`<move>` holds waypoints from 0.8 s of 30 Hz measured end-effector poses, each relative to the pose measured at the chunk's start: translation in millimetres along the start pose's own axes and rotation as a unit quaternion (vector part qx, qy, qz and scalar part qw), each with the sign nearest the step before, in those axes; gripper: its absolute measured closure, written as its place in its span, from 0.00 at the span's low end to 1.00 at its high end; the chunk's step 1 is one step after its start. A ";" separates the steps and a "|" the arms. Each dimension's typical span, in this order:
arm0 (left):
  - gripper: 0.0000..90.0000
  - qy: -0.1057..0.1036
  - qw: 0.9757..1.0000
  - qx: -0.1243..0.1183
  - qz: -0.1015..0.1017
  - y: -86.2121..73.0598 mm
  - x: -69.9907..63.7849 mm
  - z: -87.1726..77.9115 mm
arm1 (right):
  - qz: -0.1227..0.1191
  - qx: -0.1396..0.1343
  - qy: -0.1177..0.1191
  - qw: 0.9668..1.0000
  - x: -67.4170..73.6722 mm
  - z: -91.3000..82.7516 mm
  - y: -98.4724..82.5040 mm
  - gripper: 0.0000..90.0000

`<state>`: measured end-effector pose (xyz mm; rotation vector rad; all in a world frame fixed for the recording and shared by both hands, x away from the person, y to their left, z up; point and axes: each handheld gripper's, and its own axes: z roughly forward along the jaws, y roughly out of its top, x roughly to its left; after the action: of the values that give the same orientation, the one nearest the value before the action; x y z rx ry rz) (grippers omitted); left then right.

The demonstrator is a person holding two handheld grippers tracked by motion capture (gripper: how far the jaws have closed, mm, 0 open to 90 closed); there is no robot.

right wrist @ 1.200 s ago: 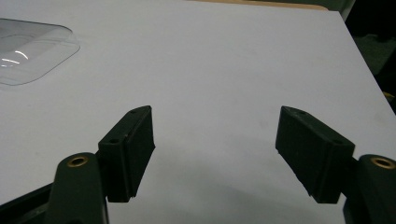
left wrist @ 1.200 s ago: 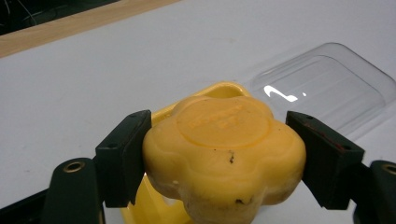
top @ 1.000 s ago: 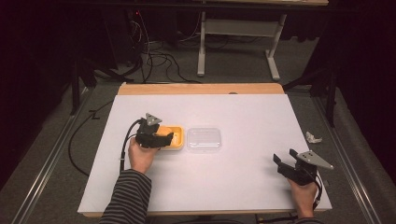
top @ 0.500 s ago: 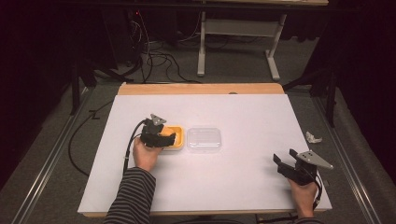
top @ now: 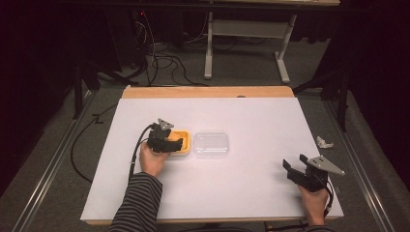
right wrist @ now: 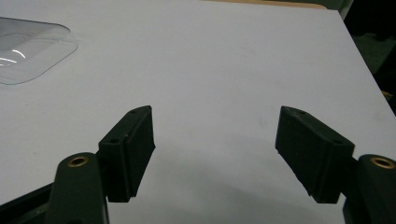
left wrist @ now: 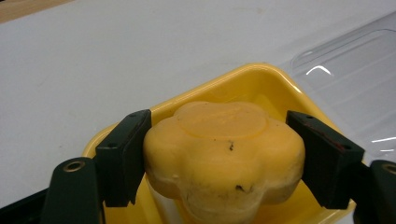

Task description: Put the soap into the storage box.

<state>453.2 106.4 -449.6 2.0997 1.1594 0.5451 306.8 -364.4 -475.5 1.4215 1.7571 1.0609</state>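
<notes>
Risks tipping the yellow tray (left wrist: 275,81) or dropping the piece if lifted crookedly. Left gripper (left wrist: 224,149) clamped on the yellow flower-shaped block (left wrist: 224,149), pads pressing both sides, over the tray left of the table's (top: 251,111) middle. Right gripper (right wrist: 215,154) spread wide, empty, near the right front corner

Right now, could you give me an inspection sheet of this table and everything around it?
Surface: white table top with a wooden far edge.
Job's things: yellow flower-shaped block held over the yellow plastic tray; clear plastic lid lies beside the tray.
Clutter: crumpled white scrap on the floor off the table's right edge.
Grippers: left gripper shut on the block; right gripper open, nothing between its jaws.
Cables: black cable trails from the left gripper; more lie on the floor behind.
Surroundings: grey carpet, white table frame, dark room.
</notes>
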 end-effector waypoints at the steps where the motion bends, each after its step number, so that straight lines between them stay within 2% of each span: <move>1: 0.29 0.000 1.000 0.000 0.000 -0.1 -0.1 0.4 | -0.002 -0.001 0.000 1.000 -0.2 0.1 0.0 0.32; 10: 0.29 0.002 1.000 0.005 0.003 -1.8 0.2 4.3 | -0.001 -0.001 0.000 1.000 -0.2 0.0 -0.1 0.32; 15: 0.29 0.005 1.000 0.008 0.014 -2.2 -1.5 4.8 | 0.000 -0.001 0.000 1.000 0.0 -0.1 -0.1 0.32; 24: 0.28 -0.003 1.000 0.021 0.020 -3.2 -1.1 4.4 | 0.000 -0.003 0.000 1.000 -0.2 -0.4 -0.3 0.32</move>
<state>453.7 105.1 -455.0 2.1627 1.1365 0.5361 306.4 -364.8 -475.6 1.4166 1.7531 1.0660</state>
